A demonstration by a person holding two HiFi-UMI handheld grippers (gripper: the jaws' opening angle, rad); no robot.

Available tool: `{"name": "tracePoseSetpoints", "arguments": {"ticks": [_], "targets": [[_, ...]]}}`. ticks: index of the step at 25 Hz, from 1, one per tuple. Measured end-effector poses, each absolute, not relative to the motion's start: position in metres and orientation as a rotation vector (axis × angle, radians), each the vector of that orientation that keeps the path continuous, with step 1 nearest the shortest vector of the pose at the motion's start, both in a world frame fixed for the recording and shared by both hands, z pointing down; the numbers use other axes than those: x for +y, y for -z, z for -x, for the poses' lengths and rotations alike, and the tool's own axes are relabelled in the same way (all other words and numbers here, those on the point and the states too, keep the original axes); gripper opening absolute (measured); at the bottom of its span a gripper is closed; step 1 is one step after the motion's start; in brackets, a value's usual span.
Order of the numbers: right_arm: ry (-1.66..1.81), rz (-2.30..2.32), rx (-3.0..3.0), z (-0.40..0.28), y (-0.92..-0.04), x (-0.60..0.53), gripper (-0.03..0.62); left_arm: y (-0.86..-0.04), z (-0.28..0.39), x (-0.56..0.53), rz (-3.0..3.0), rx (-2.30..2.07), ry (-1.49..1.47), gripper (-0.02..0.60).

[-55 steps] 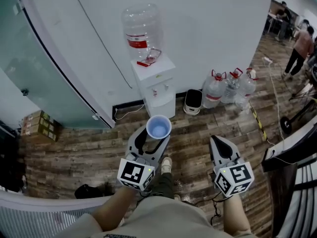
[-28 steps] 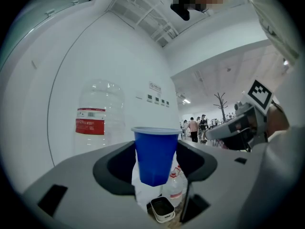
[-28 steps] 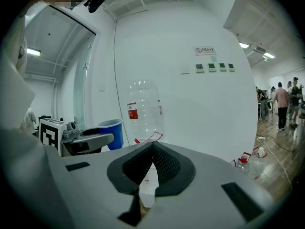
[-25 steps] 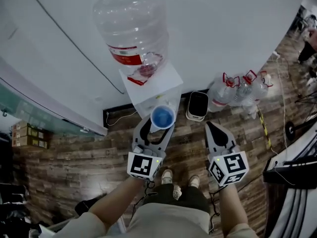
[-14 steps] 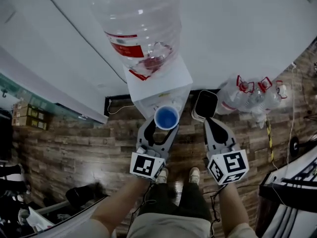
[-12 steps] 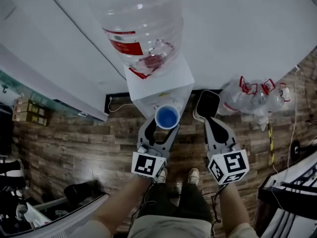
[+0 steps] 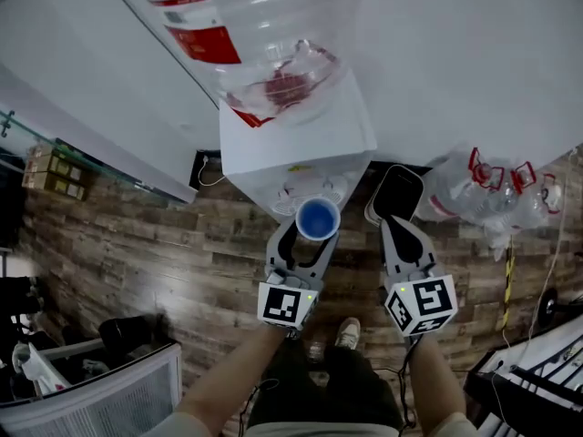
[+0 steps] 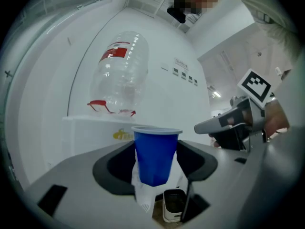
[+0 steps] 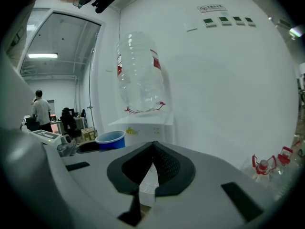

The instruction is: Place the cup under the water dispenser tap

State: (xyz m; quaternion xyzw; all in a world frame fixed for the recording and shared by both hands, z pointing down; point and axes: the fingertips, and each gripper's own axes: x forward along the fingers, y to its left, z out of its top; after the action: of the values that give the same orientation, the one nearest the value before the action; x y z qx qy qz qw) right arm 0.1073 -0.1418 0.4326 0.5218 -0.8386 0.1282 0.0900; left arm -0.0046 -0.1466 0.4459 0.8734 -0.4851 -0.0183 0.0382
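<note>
A blue plastic cup (image 7: 318,218) stands upright between the jaws of my left gripper (image 7: 315,235), which is shut on its sides. In the left gripper view the cup (image 8: 156,149) fills the middle, with the white water dispenser (image 8: 95,132) behind it. The dispenser (image 7: 301,139) carries a large clear bottle (image 7: 264,35). Its taps (image 7: 305,189) sit just beyond the cup's rim. My right gripper (image 7: 393,224) hangs beside the left with its tips together and nothing in them. In the right gripper view it (image 9: 152,147) points at the dispenser (image 9: 147,125).
A small white bin (image 7: 399,194) stands on the wooden floor right of the dispenser, with spare water bottles (image 7: 496,194) beyond it. Cardboard boxes (image 7: 50,173) lie at the left by the glass wall. A wire basket (image 7: 91,399) is at the bottom left.
Both grippers have sunk and come closer to the dispenser's front. The cup stays in the left jaws, now just before the taps. The bottle fills more of the head view.
</note>
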Motion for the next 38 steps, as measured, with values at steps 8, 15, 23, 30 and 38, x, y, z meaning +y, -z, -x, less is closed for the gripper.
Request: {"name": "tracePoseSetpoints", "arguments": {"ticks": [8, 15, 23, 30, 38], "targets": [[-0.372, -1.545, -2.526, -0.108, -0.52, -0.168, 0.006, -0.555, 0.008, -0.175, -2.608, -1.572, 0.017, 0.273], [-0.409, -1.573, -2.504, -0.114, -0.597, -0.179, 0.006, -0.635, 0.001, -0.206, -2.616, -1.621, -0.006, 0.272], [-0.452, -1.559, -2.483, -0.115, -0.658, -0.187, 0.006, -0.702, -0.001, -0.226, -2.534, -1.629, -0.066, 0.268], [-0.473, -1.555, -2.46, -0.117, -0.683, -0.189, 0.006, -0.741, -0.006, -0.248, -2.48, -1.672, -0.244, 0.271], [-0.518, -1.569, -2.412, -0.126, -0.692, -0.184, 0.006, -0.767, -0.009, -0.258, -2.424, -1.64, -0.348, 0.282]]}}
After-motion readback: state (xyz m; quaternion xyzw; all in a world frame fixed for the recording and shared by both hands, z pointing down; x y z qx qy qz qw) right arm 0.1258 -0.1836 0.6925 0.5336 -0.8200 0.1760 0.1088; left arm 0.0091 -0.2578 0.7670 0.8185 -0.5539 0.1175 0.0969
